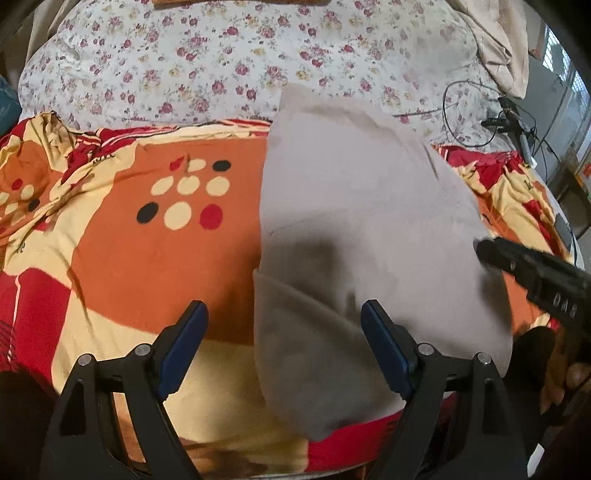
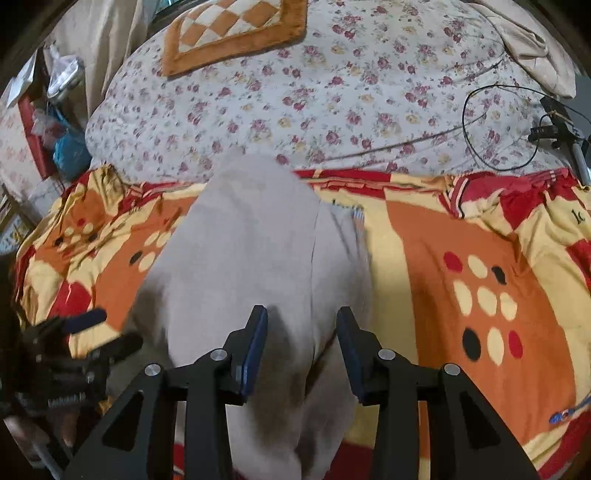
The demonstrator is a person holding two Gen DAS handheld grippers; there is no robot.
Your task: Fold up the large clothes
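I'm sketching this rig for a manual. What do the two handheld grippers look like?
Both match: the left gripper and the right gripper have matte black angular frames with triangular cut-outs, silver round pivot bolts, and flat dark blue pads on the fingers. The right gripper's body, seen from the left wrist view, carries pale lettering too blurred to read. No cables or sleeves are visible.

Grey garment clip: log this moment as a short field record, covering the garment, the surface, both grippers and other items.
garment: grey garment, lying lengthwise on the blanket, far end reaching the floral sheet
surface: orange, red and cream patterned blanket over a floral sheet
left gripper: open, holds nothing, above the garment's left edge
right gripper: open, above the garment's near end, grips nothing
other items: black cable on the sheet; checkered orange mat at the far side
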